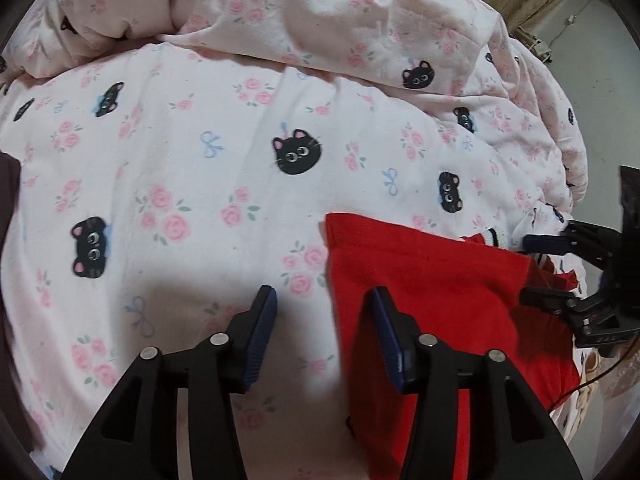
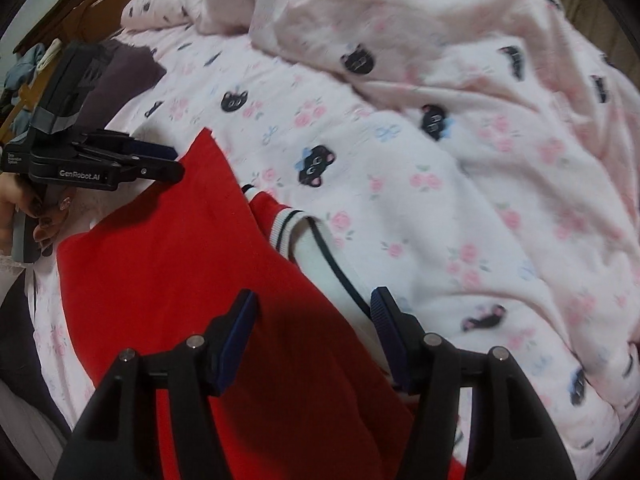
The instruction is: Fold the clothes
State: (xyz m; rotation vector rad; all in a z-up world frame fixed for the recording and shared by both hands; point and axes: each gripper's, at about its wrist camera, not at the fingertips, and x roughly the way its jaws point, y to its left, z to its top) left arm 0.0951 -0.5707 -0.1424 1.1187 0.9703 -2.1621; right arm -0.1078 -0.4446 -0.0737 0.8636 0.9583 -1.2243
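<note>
A red garment (image 1: 440, 280) (image 2: 160, 272) lies folded flat on the bed, and a white ribbed trim with dark stripes (image 2: 286, 224) (image 1: 490, 236) shows at its far edge. My left gripper (image 1: 322, 300) (image 2: 174, 161) stands open just above the garment's left edge; one finger is over the sheet, the other over red cloth. My right gripper (image 2: 314, 300) (image 1: 536, 268) is open too, hovering over the garment's other side near the white part. Neither pair of pads presses on cloth.
The bed sheet (image 1: 180, 160) (image 2: 400, 184) is pale pink with roses and black cat faces. A crumpled matching duvet (image 1: 360, 20) (image 2: 460, 40) is heaped behind. A dark purple garment (image 2: 128, 72) lies by the wooden headboard (image 2: 80, 12). A person's hand (image 2: 24, 208) holds the left gripper.
</note>
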